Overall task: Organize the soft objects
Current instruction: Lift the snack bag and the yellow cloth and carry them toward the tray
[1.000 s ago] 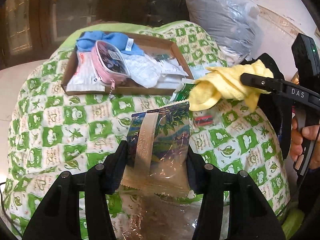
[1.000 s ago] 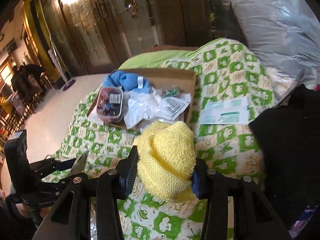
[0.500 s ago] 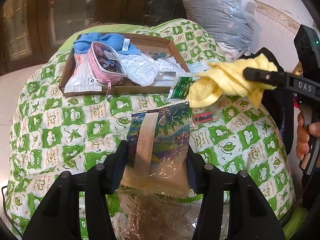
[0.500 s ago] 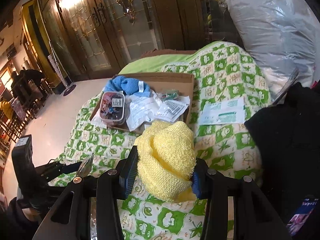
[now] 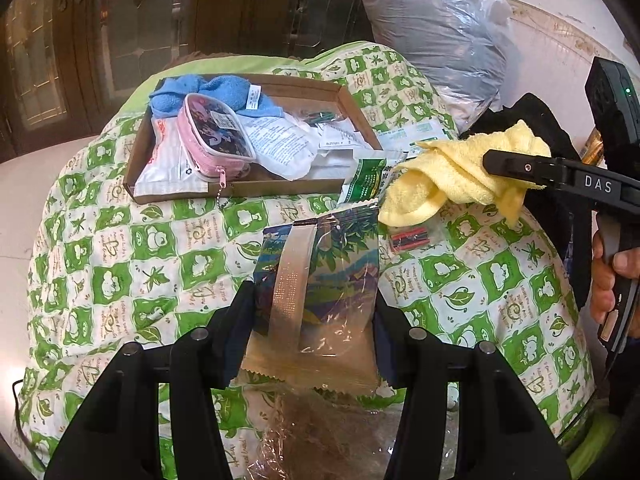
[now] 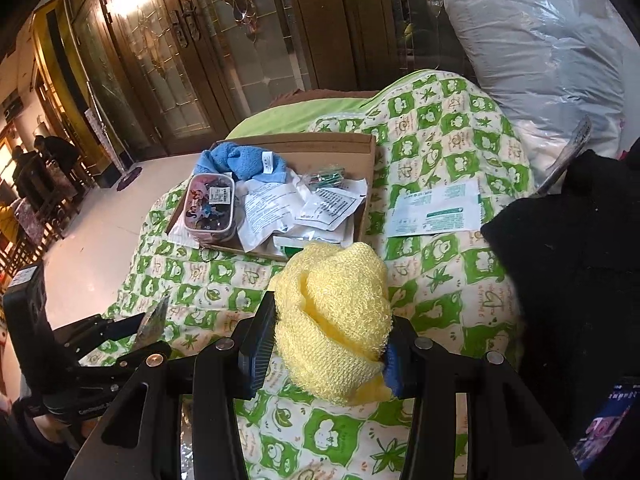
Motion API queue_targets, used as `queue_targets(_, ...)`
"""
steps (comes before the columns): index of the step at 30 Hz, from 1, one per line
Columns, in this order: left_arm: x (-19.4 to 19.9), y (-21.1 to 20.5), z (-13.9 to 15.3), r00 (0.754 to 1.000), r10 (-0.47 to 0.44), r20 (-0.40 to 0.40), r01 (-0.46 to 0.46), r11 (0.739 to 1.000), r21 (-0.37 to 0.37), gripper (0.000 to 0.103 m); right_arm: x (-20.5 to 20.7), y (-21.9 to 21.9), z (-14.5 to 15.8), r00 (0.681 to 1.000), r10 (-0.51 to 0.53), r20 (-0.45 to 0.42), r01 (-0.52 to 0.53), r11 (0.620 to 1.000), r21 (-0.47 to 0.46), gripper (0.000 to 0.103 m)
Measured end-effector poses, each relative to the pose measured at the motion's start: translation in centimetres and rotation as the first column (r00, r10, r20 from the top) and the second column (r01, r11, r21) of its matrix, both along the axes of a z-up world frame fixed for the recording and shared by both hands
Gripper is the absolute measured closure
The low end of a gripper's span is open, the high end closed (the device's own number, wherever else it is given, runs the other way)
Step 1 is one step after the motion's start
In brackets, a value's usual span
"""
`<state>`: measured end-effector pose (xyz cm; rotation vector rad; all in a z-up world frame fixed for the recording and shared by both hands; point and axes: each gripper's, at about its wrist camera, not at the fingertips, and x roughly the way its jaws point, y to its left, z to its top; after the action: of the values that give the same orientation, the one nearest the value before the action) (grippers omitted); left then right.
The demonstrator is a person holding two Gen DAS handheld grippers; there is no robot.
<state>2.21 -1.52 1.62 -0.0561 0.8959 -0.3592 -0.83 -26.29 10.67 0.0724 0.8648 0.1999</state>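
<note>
Two tongs: you have one in each hand, and both are loaded above the green-and-white quilt (image 5: 120,248).
Left tongs (image 5: 314,320): clenched on a clear printed plastic packet (image 5: 320,276); the pads press its two side edges, and it stands upright between them with its foil strip facing you.
Right tongs (image 6: 330,344): clenched on a bunched yellow towel (image 6: 336,320); from the left wrist view the same towel (image 5: 452,172) droops off the tips, lifted clear of the quilt.
Your right hand (image 5: 612,280): wrapped around the grip at the right edge of the left view.
Cardboard tray (image 5: 352,108): lies on the quilt beyond both tongs, well apart from the packet and near the hanging towel.
Tray contents: a blue towel (image 5: 224,88) at the far end, a pink zip pouch (image 5: 212,132) leaning on it, and white paper packets (image 5: 280,148) heaped across the middle.
Green sachet (image 5: 368,178): propped against the tray's near right corner, just beside the yellow towel.
Small red-and-black pack (image 5: 410,238): flat on the quilt below the towel, just right of the held packet.
White-and-green paper packet (image 6: 436,208): flat on the quilt right of the tray.
Black cloth (image 6: 572,264): piled at the right edge of the quilt.
Grey plastic bag (image 6: 540,40): bulky, behind the quilt at the right.
</note>
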Motion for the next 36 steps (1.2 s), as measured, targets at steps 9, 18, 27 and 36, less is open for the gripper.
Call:
queue_targets(9,0.3,0.1,0.7,1.0,0.008,0.024,-0.008,1.0,0.014,0.052,-0.7,-0.2,1.0,0.998,-0.046,0.049,0.048,0.997,-0.06,0.058)
queue_targets(18,0.9,-0.2,1.4,0.999,0.006,0.04,-0.008,0.999,0.041,0.052,-1.0,-0.7,2.4,0.994,-0.066,0.092,0.072,0.995,-0.064,0.058)
queue_targets(27,2.6,-0.7,3.0,0.998,-0.006,0.065,0.004,0.999,0.036,0.052,0.0,-0.9,3.6,0.988,-0.078,0.131,0.087,0.994,-0.063,0.058)
queue_targets(36,5.1,-2.1,4.2,0.996,-0.025,0.089,0.02,0.998,0.056,0.052,2.6,-0.3,3.4,0.988,-0.066,0.141,0.073,0.996,-0.049,0.058)
